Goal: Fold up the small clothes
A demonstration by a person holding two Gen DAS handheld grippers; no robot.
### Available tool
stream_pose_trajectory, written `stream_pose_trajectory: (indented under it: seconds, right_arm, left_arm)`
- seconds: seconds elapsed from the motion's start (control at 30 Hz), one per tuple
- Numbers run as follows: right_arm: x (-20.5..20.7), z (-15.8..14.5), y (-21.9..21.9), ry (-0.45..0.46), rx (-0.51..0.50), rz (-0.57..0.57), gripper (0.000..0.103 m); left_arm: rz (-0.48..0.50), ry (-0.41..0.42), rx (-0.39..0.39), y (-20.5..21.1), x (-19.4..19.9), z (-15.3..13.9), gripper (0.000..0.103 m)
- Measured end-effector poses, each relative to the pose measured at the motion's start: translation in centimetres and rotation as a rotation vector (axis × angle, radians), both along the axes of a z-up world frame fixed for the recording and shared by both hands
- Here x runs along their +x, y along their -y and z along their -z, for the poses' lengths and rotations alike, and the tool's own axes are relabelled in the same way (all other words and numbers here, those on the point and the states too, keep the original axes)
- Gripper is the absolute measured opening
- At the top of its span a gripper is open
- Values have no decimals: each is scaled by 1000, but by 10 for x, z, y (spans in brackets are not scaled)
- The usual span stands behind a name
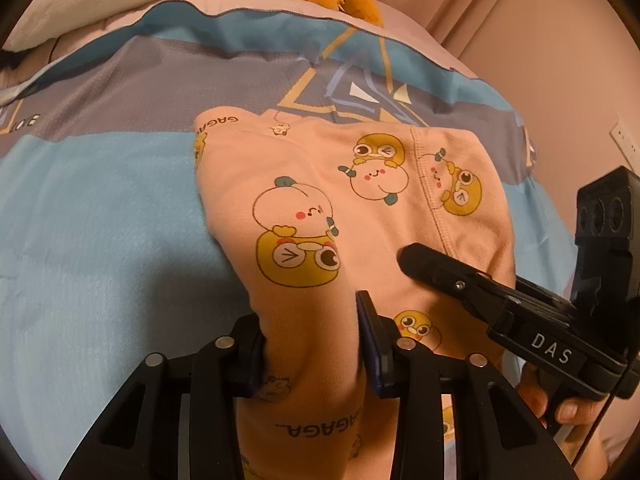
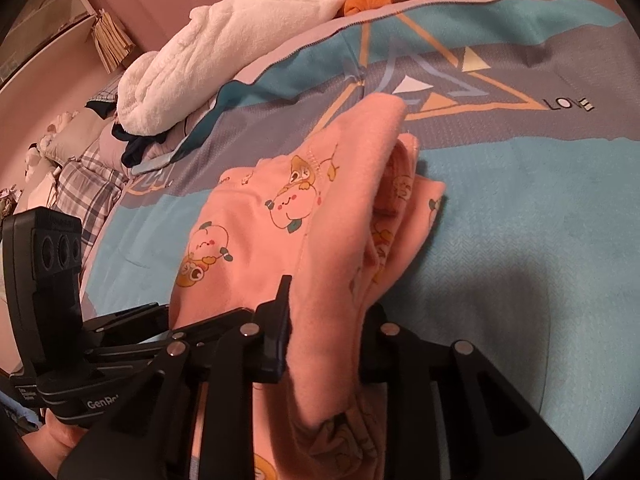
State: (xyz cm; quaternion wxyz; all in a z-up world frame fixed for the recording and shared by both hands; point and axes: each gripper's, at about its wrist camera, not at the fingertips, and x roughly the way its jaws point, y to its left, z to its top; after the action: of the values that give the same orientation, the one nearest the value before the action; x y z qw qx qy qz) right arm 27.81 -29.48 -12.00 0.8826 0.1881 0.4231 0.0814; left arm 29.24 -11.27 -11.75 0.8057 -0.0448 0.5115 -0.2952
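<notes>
Blue-grey patterned bedspread carries a pink cartoon-print cotton garment; at its 6 o'clock edge the left gripper pinches one fold, the right gripper another, both half-closed.

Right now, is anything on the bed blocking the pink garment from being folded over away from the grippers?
Nothing visible does. The pink garment lies on bare blue blanket; the white plush sits well beyond it.

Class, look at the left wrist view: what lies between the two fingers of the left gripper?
A bunched fold of the pink cartoon-print garment fills the gap of the left gripper; both pads press it, as the left wrist view shows.
</notes>
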Motion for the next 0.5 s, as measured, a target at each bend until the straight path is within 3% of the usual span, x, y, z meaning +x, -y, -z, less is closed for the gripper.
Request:
stream_pose_trajectory:
  seconds: [0.5]
  right_arm:
    - [-34, -25, -21, 40, -32, -17, 24]
  left_arm:
    - [17, 38, 17, -6, -18, -10, 33]
